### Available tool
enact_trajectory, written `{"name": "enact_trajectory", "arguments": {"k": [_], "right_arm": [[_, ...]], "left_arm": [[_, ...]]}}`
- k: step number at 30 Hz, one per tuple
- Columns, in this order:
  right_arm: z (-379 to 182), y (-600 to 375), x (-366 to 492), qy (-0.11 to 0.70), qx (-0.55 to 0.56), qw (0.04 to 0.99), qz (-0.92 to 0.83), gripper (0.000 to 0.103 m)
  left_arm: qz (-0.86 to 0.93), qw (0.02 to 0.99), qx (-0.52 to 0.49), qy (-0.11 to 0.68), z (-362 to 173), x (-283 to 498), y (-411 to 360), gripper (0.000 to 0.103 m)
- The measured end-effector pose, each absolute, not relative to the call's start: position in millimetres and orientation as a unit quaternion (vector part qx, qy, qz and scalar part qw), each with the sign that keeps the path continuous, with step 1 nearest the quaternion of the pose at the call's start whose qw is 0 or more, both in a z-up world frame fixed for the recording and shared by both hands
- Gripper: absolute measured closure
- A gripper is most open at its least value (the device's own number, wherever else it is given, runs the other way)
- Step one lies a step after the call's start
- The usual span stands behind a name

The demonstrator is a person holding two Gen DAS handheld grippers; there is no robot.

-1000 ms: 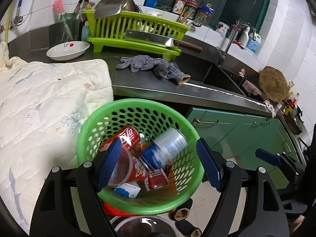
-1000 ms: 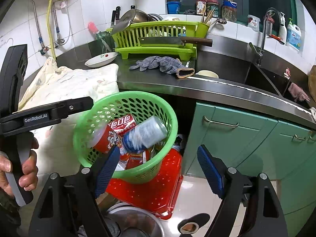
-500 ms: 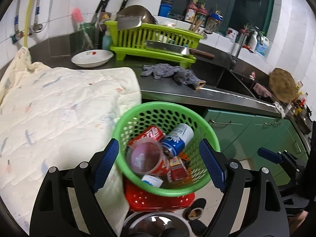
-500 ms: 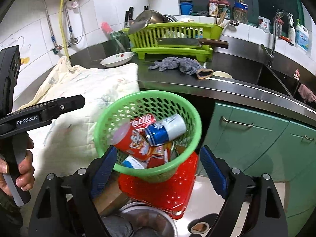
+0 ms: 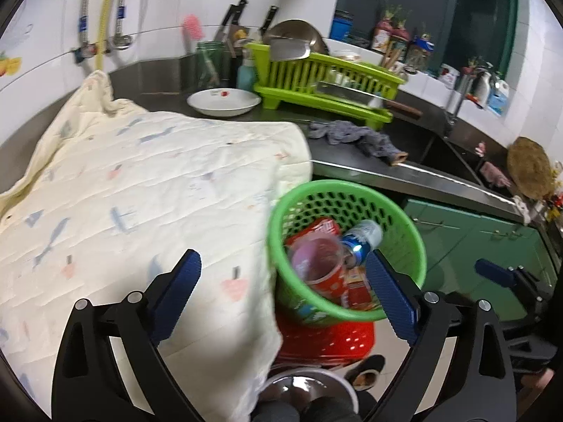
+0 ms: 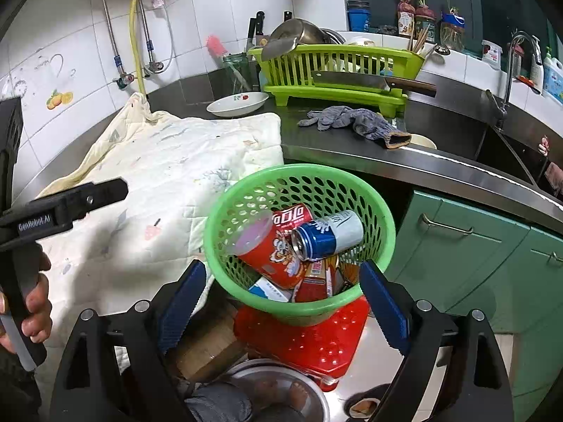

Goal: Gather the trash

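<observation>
A green perforated basket point(image 6: 373, 207) sits on a red crate point(image 6: 309, 344) by the counter; it also shows in the left wrist view point(image 5: 408, 225). In it lie a red snack cup point(image 6: 271, 246), a blue and white can point(image 6: 327, 235) and small cartons point(image 6: 316, 281). My right gripper point(image 6: 281, 302) is open and empty, just in front of the basket. My left gripper point(image 5: 281, 295) is open and empty, over the edge of a cream quilted cloth point(image 5: 140, 193), to the left of the basket. The left tool's handle point(image 6: 52, 207) shows at the right view's left edge.
On the steel counter point(image 6: 440, 161) lie a grey glove point(image 6: 352, 123), a white bowl point(image 6: 237, 103) and a green dish rack point(image 6: 337, 70) with a cleaver point(image 6: 352, 79). Green cabinets point(image 6: 475, 263) stand to the right. A metal pot point(image 6: 274, 387) sits on the floor below.
The left gripper has pulled back and swung left, over the cloth. The can has dropped into the basket and come to rest. The right gripper has backed away a little.
</observation>
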State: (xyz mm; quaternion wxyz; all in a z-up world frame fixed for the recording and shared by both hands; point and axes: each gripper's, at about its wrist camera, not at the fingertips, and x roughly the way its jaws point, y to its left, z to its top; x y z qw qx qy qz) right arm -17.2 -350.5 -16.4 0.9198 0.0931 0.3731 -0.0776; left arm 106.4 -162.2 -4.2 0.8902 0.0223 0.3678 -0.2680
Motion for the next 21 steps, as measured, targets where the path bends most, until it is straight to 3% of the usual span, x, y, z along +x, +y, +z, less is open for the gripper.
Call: {"name": "enact_trajectory", "arguments": {"k": [21], "right_arm": [[-14.7,-313.8,-17.9,0.379,0.111,0.917,-0.047,0.015]], "left_arm": [[-0.189,0.912,0.047,0.36,-3.3,71.3,-92.4,0.007]]}}
